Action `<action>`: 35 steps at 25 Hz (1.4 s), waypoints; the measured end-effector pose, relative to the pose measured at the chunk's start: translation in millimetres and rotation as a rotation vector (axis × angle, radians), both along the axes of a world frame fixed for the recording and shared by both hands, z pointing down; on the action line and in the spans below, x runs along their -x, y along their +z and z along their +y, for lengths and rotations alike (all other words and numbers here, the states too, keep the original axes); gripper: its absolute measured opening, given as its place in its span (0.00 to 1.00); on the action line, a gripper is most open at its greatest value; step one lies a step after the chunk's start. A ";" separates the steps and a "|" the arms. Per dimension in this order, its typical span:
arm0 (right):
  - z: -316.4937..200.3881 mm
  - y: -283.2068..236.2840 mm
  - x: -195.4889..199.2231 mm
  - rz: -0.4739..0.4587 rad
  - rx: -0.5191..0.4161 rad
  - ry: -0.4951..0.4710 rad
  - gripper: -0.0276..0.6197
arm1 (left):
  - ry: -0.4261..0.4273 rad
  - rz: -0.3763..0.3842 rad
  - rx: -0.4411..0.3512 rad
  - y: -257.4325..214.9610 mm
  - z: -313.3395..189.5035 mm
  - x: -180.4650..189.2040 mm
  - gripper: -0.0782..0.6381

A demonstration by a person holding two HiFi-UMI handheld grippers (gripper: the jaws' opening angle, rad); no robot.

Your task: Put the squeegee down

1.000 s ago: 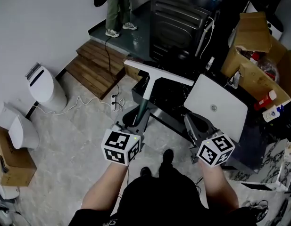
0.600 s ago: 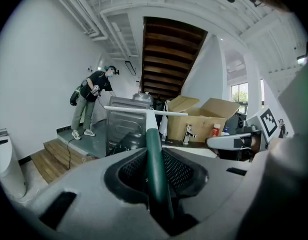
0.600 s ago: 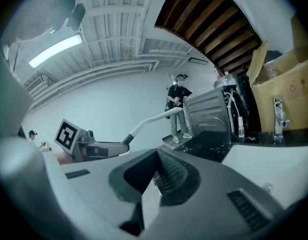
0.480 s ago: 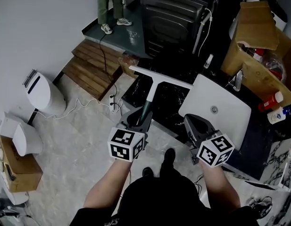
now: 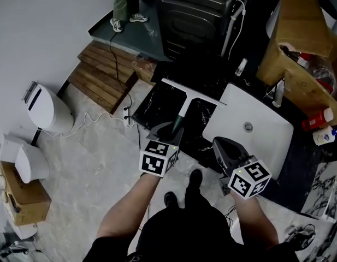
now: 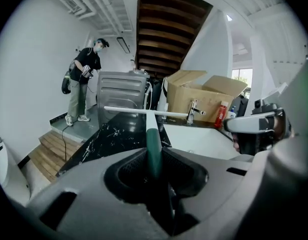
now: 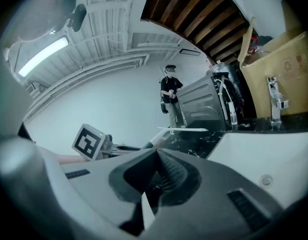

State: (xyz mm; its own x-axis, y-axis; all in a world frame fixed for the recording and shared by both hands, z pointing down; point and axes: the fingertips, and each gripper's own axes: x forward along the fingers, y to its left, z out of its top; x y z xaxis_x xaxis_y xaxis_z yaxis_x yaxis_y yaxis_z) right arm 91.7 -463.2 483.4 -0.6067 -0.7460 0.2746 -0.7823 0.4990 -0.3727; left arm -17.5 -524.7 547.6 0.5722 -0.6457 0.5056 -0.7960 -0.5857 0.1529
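The squeegee has a long white blade and a dark green handle. My left gripper is shut on that handle, with the blade pointing away from me over the black marble counter. In the left gripper view the green handle runs out from between the jaws to the white blade, which lies crosswise above the counter. My right gripper hovers at the near edge of the white sink. Its jaws meet with nothing between them.
A faucet and an open cardboard box stand behind the sink, with a red bottle to the right. A dark appliance is behind the counter. A person stands at the far left by wooden steps. A white bin is on the floor.
The left gripper has carried the squeegee forward and down, so the blade now hangs low over the black counter beside the sink. The right gripper has sunk a little toward the sink's edge.
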 end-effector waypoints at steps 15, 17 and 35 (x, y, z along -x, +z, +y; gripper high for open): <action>-14.7 -0.9 -11.4 -0.021 0.017 -0.005 0.05 | -0.004 -0.115 0.113 45.4 -40.3 -8.8 0.25; -15.6 0.1 -10.2 -0.022 0.021 -0.010 0.05 | 0.002 -0.136 0.122 50.0 -45.7 -9.3 0.25; -11.3 -4.1 6.7 -0.013 0.014 -0.037 0.05 | 0.003 -0.157 0.049 46.9 -59.0 12.9 0.45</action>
State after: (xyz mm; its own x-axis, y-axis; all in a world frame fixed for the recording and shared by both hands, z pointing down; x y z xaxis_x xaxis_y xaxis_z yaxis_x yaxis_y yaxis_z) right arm 85.1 -474.4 479.3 -0.6371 -0.7192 0.2772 -0.7588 0.5219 -0.3898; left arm -30.4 -583.7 594.5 0.4854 -0.6163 0.6201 -0.8106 -0.5830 0.0551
